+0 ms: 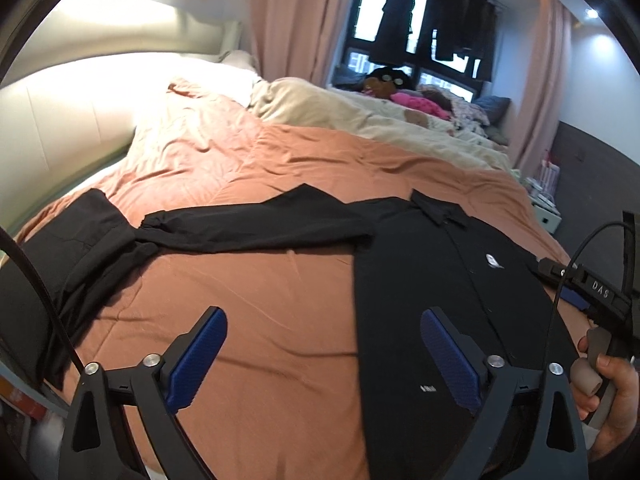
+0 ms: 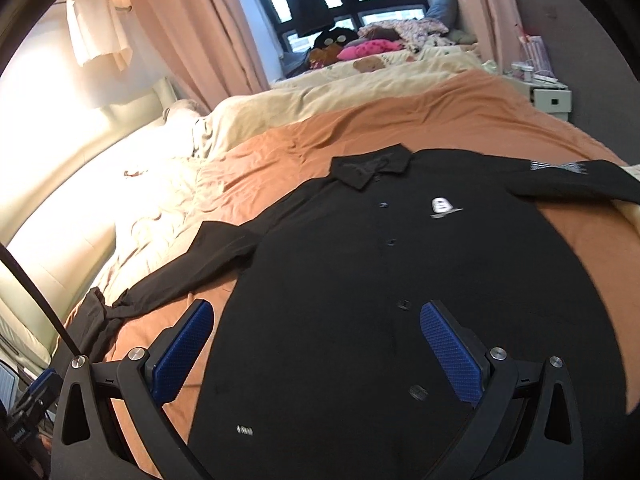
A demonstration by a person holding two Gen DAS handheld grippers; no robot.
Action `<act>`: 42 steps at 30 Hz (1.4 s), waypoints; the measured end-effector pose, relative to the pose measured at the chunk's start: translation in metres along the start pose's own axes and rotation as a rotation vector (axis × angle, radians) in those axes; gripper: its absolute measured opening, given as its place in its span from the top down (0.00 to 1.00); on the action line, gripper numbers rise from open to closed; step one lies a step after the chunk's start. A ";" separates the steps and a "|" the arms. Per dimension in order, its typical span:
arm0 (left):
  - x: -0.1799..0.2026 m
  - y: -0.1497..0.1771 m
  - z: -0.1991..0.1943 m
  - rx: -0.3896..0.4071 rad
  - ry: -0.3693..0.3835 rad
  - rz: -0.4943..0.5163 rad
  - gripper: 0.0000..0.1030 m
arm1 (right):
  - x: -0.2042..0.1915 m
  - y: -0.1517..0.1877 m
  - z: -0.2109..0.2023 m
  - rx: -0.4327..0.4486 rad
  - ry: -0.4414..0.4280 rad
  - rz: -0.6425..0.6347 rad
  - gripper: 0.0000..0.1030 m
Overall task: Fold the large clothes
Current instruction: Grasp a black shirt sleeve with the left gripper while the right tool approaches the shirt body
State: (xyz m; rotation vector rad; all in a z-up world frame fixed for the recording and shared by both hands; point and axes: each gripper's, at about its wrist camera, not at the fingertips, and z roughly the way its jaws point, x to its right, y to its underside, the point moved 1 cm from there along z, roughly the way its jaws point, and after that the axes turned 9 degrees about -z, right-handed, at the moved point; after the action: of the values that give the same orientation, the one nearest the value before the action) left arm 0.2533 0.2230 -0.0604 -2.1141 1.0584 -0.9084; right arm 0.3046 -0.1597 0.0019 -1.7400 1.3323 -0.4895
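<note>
Black button-up shirt (image 2: 400, 264) lies flat on the orange duvet (image 1: 280, 312) of the bed, second black garment (image 1: 84, 240) beside its sleeve, both hand-held grippers, left (image 1: 324, 356) and right (image 2: 316, 352), spread wide, pinching nothing.

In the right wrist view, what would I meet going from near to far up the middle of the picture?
Black button-up shirt → orange-brown bedspread → cream blanket → bright pink soft toy → dark-framed window.
</note>
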 end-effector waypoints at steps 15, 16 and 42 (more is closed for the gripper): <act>-0.076 -0.070 0.084 -0.032 -0.086 -0.171 0.26 | 0.017 -0.062 0.103 -0.074 -0.095 0.041 0.27; -0.082 -0.074 0.092 -0.042 -0.092 -0.188 0.26 | 0.016 -0.063 0.108 -0.072 -0.101 0.043 0.29; -0.193 -0.085 0.262 -0.219 -0.351 -0.451 0.45 | 0.007 -0.104 0.290 -0.275 -0.295 0.100 0.55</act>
State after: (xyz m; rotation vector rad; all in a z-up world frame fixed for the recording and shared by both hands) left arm 0.4089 0.4810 -0.2090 -2.6356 0.5290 -0.5956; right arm 0.5806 -0.0461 -0.0731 -1.8692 1.3090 0.0118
